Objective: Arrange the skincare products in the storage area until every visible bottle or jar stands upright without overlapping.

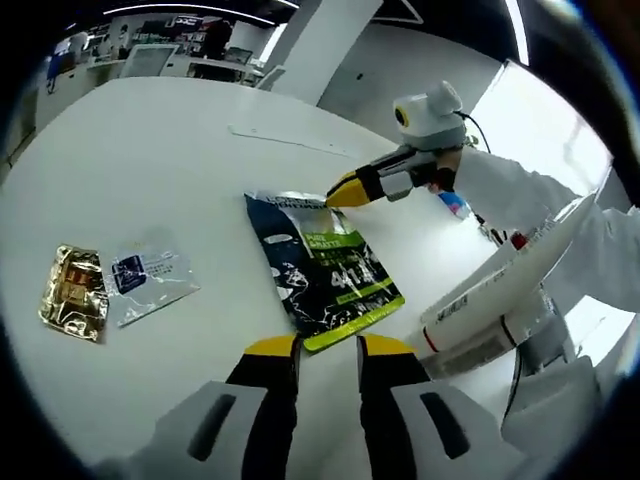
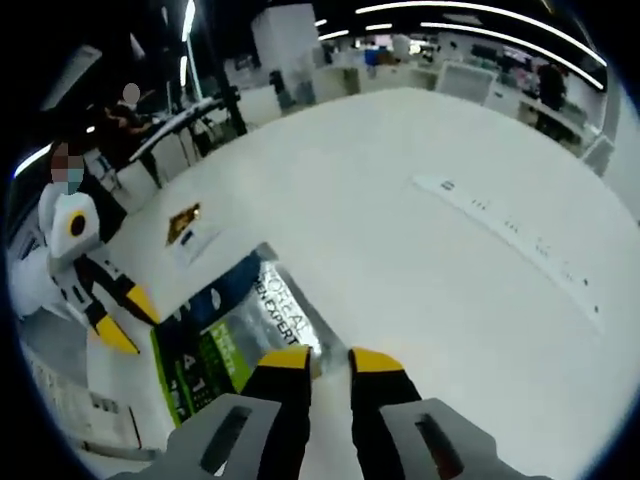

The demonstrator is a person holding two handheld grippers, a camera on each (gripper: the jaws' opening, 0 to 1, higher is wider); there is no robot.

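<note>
A dark face-mask packet (image 1: pixel 325 268) with a green band lies flat on the white table (image 1: pixel 180 160). My left gripper (image 1: pixel 329 348) is open by a narrow gap, its yellow tips just short of the packet's near edge. My right gripper (image 1: pixel 342 190) reaches in from the right and its tip touches the packet's far edge. In the right gripper view the packet (image 2: pixel 225 325) lies just past the right gripper (image 2: pixel 330 362), whose jaws stand slightly apart with nothing between them. The left gripper (image 2: pixel 120 318) is across the packet.
A gold sachet (image 1: pixel 72 290) and a clear sachet with a blue label (image 1: pixel 150 280) lie to the left of the packet. A white box (image 1: pixel 495 300) stands close on the right. A long white strip (image 2: pixel 510 235) lies far across the table. A person's white sleeve (image 1: pixel 540 205) follows the right gripper.
</note>
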